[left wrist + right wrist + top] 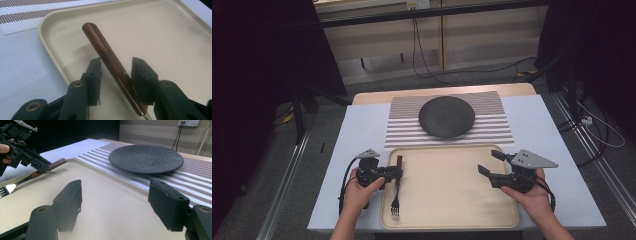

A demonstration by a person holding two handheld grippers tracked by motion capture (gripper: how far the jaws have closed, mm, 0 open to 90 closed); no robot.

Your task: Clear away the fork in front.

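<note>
While the fork (pixel 396 192) lies along the tray's (pixel 452 212) nine o'clock edge, its brown handle (pixel 107 57) is straddled by the left gripper (pixel 116 67), whose jaws are parted with a gap visible on both sides, so nothing is gripped yet. The right gripper (pixel 115 202) is held wide open and empty over the tray at three o'clock. If the jaws are closed off-centre, the slanted handle could be twisted or pushed aside, and the tines (pixel 3 191) dragged across the tray.

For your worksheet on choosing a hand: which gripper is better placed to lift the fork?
Left. The left gripper has its jaws either side of the fork handle; the right gripper hangs open, apart from it.
</note>
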